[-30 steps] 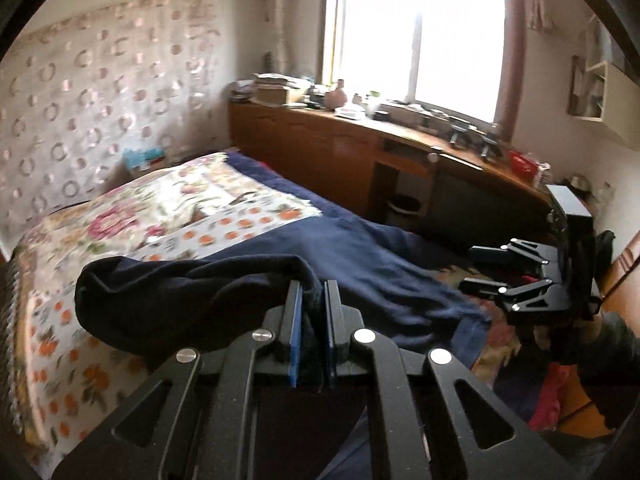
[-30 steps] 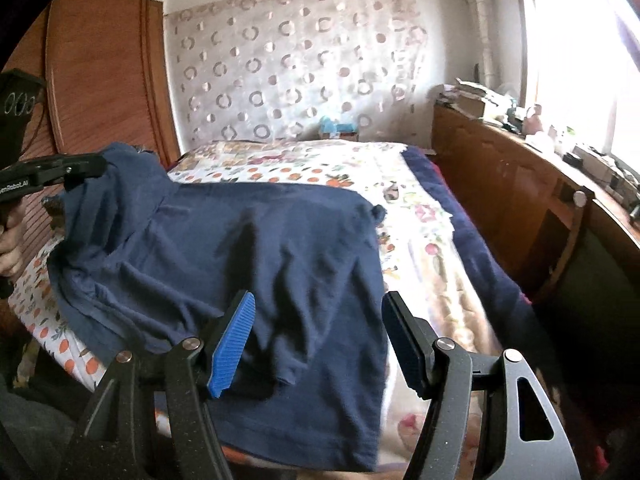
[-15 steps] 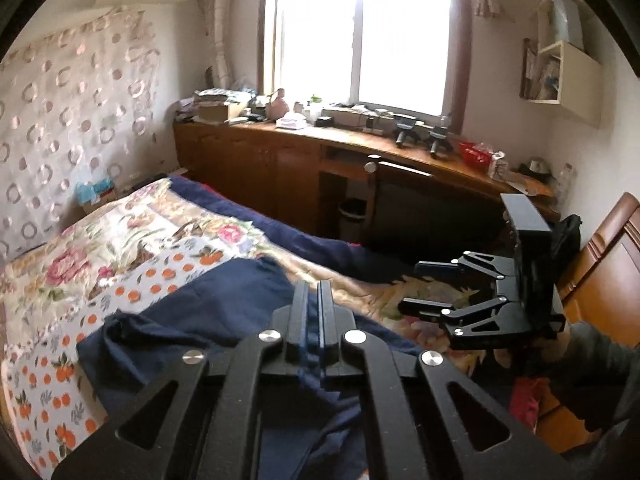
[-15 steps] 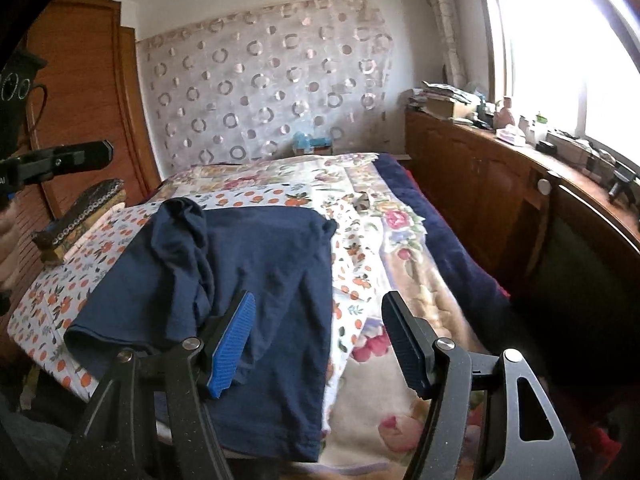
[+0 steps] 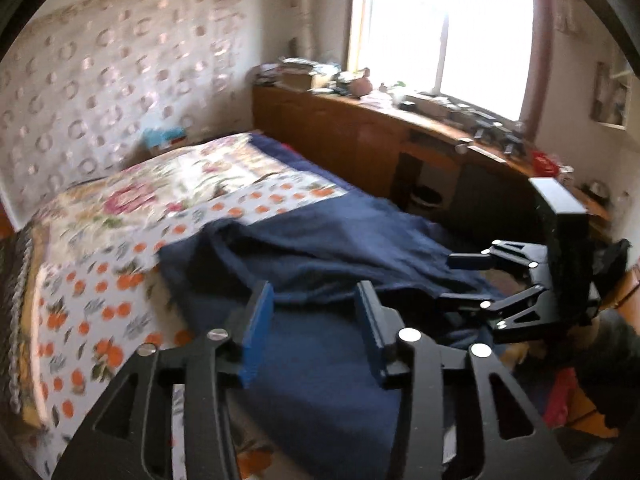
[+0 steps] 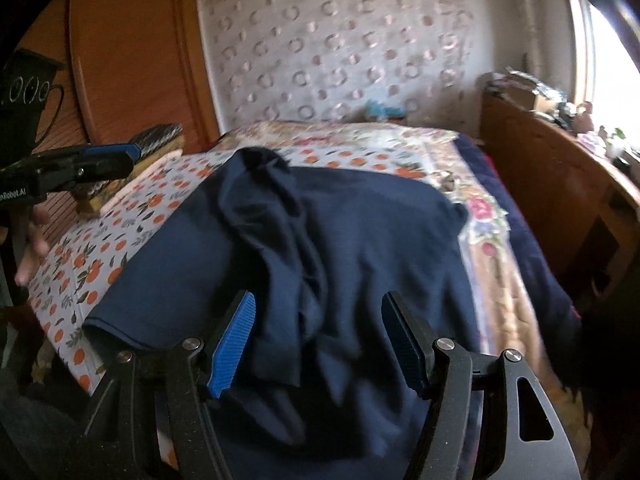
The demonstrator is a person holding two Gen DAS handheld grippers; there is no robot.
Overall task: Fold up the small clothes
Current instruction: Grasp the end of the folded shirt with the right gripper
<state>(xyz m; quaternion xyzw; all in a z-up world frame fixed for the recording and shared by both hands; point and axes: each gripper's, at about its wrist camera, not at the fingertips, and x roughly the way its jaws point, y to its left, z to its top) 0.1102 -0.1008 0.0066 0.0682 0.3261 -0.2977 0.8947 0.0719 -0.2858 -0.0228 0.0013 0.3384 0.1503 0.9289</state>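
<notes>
A dark navy garment (image 5: 320, 256) lies on the bed, partly folded over itself, with a rumpled ridge down its middle (image 6: 288, 232). My left gripper (image 5: 316, 332) is open and empty, just above the garment's near edge. My right gripper (image 6: 320, 340) is open and empty, over the garment's near hem. Each gripper shows in the other's view: the right one (image 5: 472, 280) at the garment's right edge, the left one (image 6: 120, 162) to the left above the sheet.
The bed has an orange-dotted sheet (image 5: 92, 300) and a floral quilt (image 5: 168, 188). A wooden desk with clutter (image 5: 400, 128) runs under the window on the right. A wooden wardrobe (image 6: 132, 60) stands on the left. A dark blue blanket (image 6: 516, 224) hangs off the bed's right side.
My left gripper was shut on the garment, carried it across over itself, then opened and let it go. The garment now lies folded on the bed. My right gripper stayed open.
</notes>
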